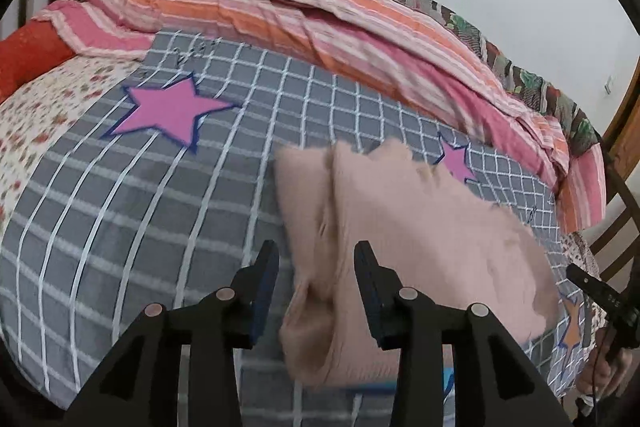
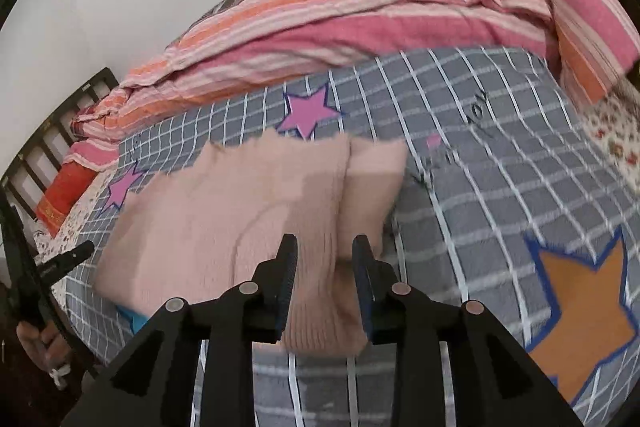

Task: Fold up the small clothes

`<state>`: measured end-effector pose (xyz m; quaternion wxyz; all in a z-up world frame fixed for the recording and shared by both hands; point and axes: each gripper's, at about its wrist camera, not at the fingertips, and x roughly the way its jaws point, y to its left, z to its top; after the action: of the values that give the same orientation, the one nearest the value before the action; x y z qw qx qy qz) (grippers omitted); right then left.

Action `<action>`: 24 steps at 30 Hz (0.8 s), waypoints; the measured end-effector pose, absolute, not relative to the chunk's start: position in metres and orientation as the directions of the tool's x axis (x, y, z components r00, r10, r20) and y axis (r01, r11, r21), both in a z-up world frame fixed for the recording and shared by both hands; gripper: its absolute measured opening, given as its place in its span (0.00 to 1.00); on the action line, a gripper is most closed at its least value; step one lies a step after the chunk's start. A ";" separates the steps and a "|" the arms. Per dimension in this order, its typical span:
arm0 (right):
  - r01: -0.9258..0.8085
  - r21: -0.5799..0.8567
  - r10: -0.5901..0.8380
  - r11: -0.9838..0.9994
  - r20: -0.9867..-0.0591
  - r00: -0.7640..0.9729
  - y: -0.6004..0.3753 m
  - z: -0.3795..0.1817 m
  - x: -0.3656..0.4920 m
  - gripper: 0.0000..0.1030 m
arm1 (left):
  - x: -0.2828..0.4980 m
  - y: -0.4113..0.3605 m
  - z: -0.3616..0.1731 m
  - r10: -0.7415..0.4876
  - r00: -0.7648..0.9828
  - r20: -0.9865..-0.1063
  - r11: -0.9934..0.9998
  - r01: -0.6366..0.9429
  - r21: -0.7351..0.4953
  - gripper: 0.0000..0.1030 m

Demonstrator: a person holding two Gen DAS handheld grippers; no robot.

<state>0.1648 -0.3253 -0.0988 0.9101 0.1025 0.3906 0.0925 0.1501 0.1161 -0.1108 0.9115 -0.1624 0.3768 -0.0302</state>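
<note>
The pink knitted garment (image 1: 400,227) lay on the grey checked bedcover (image 1: 140,207), spread across the near part of the bed between the two tongs. In the left wrist view it ran from just under the left gripper (image 1: 316,267) away to the right and far side, and its ribbed edge bunched up directly between the two fingers. In the right wrist view the same garment (image 2: 224,211) stretched from the right gripper (image 2: 325,259) off to the left and far side, with a ribbed end lying between that pair of fingers too.

Both tongs stood spread. Cloth showed in each gap, but neither pair was pressed onto it; I could not tell whether any finger touched the knit.

The relation that mattered was this: each gripper sat at one near corner of the garment, the left one at its left end and the right one at its right end, so the long axis ran left to right across the bed, roughly from one gripper to the other. Neither hand seemed nearer than the other. The short axis pointed from the near edge to the far edge, toward the striped quilt (image 1: 320,27) heaped along the far side.

A lengthwise crease or seam crossed the garment in both views. By my judgement, the two near corners were about to be pinched
</note>
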 end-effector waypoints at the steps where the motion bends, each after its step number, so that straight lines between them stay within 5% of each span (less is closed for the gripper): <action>1: -0.090 0.255 0.247 0.963 -0.691 0.679 -0.324 -0.098 0.175 0.27 | 0.158 0.113 -0.109 -0.179 0.714 -0.677 0.948 -0.058 -0.312 0.36; 15: -0.071 0.251 0.248 0.965 -0.802 0.543 -0.310 -0.147 0.294 0.28 | 0.276 0.075 -0.138 -0.174 0.607 -0.776 0.976 0.000 -0.218 0.44; 16: -0.073 0.249 0.250 0.966 -0.813 0.526 -0.309 -0.150 0.299 0.27 | 0.279 0.074 -0.140 -0.183 0.598 -0.781 0.975 0.010 -0.221 0.40; 17: -0.071 0.239 0.242 0.968 -0.830 0.502 -0.307 -0.154 0.306 0.27 | 0.282 0.072 -0.141 -0.195 0.598 -0.778 0.973 0.019 -0.230 0.26; 19: -0.082 0.236 0.245 0.968 -0.838 0.487 -0.302 -0.157 0.314 0.08 | 0.285 0.073 -0.139 -0.177 0.612 -0.771 0.976 0.005 -0.219 0.07; 24: -0.159 0.238 0.286 0.958 -0.761 0.582 -0.298 -0.137 0.310 0.05 | 0.279 0.093 -0.132 -0.174 0.679 -0.713 0.965 -0.028 -0.262 0.07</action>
<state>0.3100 -0.2984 -0.1366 0.8865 0.0718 0.4395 0.1255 0.2786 0.0927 -0.1320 0.9075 -0.1269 0.3983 -0.0403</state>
